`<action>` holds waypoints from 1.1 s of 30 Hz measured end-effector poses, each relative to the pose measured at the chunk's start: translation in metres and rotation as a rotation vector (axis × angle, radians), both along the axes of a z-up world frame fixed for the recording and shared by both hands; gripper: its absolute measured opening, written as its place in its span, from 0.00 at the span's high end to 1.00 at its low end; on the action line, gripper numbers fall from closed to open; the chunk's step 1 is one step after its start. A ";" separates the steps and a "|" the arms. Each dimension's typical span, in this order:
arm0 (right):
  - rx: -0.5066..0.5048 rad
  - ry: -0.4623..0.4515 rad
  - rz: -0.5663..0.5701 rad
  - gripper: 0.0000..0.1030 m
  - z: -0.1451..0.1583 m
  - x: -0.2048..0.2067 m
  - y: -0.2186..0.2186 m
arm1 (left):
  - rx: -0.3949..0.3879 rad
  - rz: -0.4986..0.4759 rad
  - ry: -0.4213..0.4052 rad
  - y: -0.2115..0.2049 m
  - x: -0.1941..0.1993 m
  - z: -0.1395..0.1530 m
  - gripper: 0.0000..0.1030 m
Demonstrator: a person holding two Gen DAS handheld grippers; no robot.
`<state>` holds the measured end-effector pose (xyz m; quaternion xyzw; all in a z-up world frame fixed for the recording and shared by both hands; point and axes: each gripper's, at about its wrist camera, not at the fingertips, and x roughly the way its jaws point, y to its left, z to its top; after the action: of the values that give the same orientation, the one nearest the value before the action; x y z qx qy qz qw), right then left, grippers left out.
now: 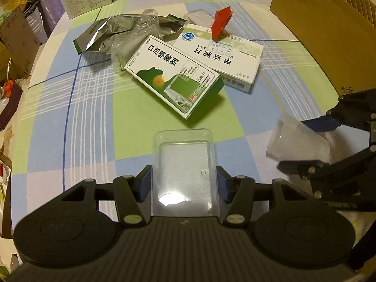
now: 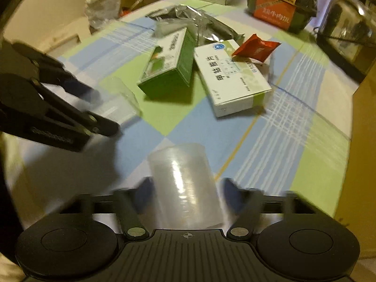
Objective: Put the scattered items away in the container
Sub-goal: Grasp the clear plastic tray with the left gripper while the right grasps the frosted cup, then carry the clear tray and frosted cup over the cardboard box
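Clear plastic: the left gripper clamps one tray, the right gripper one cup; two medicine boxes lie farther off on the table.

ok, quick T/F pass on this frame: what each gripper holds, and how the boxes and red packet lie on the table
1. The left gripper is shut on a clear plastic tray. True.
2. The right gripper is empty. False: it is shut on a clear plastic cup.
3. The green box lies partly on the white box. True: one end rests on it, so it sits tilted.
4. The red packet lies flat on the tablecloth, apart from both boxes. False: it sits on the far end of the white box.
5. The silver foil bag is inside the cardboard box. False: it lies on the tablecloth behind the boxes.
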<state>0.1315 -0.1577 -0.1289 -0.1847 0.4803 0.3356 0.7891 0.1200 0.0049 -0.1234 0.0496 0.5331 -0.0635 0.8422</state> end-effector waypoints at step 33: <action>0.114 -0.318 -0.502 0.45 0.170 -0.010 -0.196 | -0.135 -0.345 -0.291 -0.183 0.013 0.169 0.51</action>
<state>0.1211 -0.3534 0.0416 -0.0657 0.3618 0.1235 0.9217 0.1325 -0.1780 0.0452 0.0920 0.3844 -0.2341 0.8882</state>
